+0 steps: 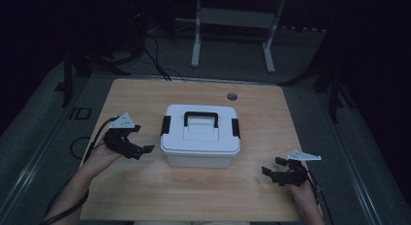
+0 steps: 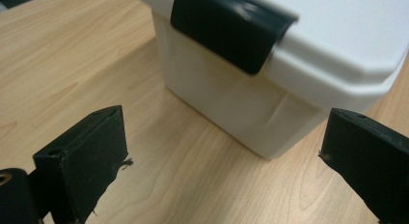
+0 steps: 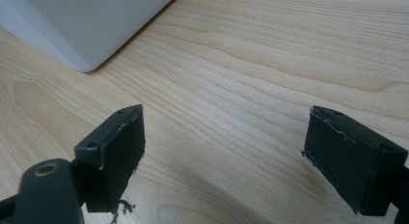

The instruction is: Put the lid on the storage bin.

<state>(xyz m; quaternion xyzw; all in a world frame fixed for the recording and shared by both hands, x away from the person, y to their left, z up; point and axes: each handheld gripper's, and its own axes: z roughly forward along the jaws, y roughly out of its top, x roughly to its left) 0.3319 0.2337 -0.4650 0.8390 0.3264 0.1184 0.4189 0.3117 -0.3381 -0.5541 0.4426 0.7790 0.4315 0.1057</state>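
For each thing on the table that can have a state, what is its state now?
Box: upright on the table, lid on.
Left clip: folded down over the lid edge, shut.
Right clip: looks folded down too.
Handle: lying flat on the lid.
Left tool: open, beside the box, not touching it.
Right tool: open, apart from the box, holding nothing.
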